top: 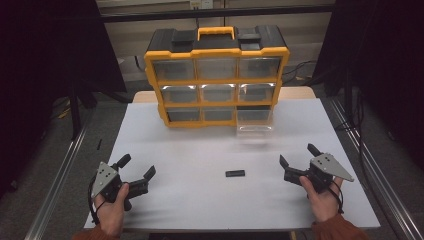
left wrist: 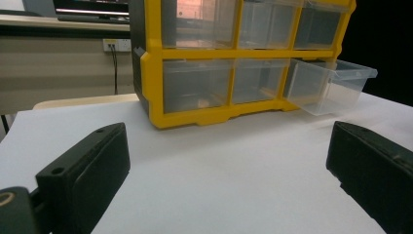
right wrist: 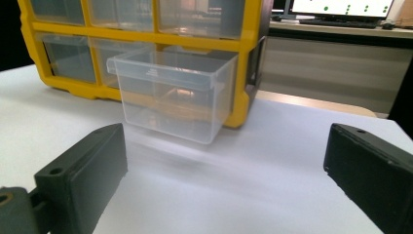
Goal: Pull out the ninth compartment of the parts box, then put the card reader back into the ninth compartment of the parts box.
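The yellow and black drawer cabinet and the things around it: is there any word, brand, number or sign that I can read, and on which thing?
No text can be read.
Clear plastic drawer pulled out of the yellow and black drawer cabinet: faint raised marks on its front lip, too small to read.
Monitor behind the cabinet: green dots on white, no legible text.
Small black flat block on the white table: no marking visible.
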{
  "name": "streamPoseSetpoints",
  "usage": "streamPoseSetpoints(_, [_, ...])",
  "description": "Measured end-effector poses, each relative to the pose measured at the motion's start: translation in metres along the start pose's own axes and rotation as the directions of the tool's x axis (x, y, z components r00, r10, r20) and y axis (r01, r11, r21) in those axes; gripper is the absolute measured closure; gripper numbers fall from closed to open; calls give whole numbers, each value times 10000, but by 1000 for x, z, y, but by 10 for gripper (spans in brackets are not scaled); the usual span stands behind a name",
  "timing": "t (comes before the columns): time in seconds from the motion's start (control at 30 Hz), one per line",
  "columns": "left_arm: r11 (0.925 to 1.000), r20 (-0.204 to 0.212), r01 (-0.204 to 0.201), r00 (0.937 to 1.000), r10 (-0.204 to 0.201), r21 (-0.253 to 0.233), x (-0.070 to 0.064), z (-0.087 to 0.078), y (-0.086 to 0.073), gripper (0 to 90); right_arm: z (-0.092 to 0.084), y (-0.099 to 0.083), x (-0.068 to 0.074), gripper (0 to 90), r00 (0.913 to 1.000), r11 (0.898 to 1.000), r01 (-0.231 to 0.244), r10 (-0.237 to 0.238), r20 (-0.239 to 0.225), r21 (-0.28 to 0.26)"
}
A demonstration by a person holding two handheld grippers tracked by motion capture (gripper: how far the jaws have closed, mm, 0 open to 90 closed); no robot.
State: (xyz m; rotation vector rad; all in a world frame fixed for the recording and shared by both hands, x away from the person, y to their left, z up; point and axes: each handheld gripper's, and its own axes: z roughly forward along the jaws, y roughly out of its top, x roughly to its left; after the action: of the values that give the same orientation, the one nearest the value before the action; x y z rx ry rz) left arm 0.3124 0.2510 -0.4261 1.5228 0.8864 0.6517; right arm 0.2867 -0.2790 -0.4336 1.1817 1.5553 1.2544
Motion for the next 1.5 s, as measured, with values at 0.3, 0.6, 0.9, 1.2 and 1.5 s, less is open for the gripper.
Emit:
streamPoseSetpoints(0.3, [10000,-21,42,10000,-42,89,2,1,-1,21,-10,-2,-3,13,9994,9995,-320,321,137,-63])
streamPoseSetpoints(0.6, [9998,18,27,10000,-27,217,3,3,-2,21,-6,-2,-5,8,9982,9983,-589,590,-131,48])
streamPoseSetpoints(0.9, [9995,30,90,10000,-91,314,5,3,-4,21,-1,1,4,19,9905,9993,-306,333,-1334,217])
streamPoseSetpoints(1.2, [9993,34,106,9999,-107,362,4,4,-4,21,3,4,7,28,9708,9983,-179,305,-2380,548])
streamPoseSetpoints(1.5, [9980,-81,215,9997,-210,586,4,10,-6,21,5,6,11,33,9439,9947,-123,454,-3271,1025])
